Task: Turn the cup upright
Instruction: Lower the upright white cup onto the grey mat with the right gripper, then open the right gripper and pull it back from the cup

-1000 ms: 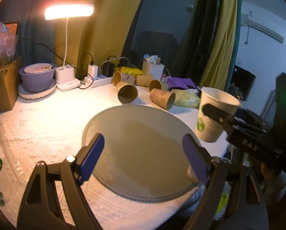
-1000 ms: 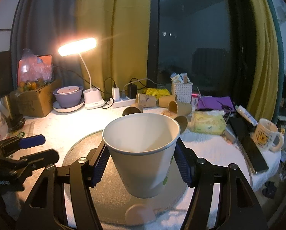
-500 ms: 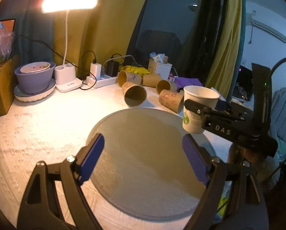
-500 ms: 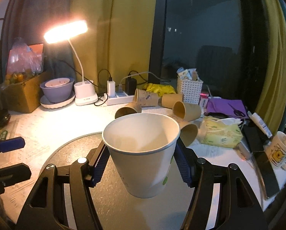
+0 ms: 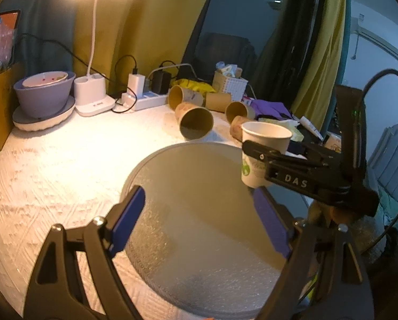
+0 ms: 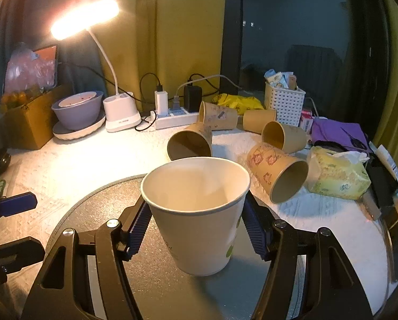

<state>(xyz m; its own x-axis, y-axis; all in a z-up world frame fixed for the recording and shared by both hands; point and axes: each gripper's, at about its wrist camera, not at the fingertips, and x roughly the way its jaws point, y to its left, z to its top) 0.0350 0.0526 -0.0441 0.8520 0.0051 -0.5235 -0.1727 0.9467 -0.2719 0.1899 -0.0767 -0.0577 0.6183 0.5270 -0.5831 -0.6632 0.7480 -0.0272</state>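
A white-clothed bench [image 6: 65, 165] is carrying a round grey mat [image 5: 199, 213] at its front. Behind the mat, five brown paper cups [image 6: 191, 144] are lying on their sides near a power strip [image 6: 172, 116] and a lit desk lamp [image 6: 84, 17]. The white paper cup [image 6: 199, 213] is sitting upright, mouth up, over the mat's right side, with the right gripper [image 6: 197, 229] pressing its fingers against both walls. The left gripper [image 5: 199, 221] is hovering above the mat, fingers spread apart around nothing.
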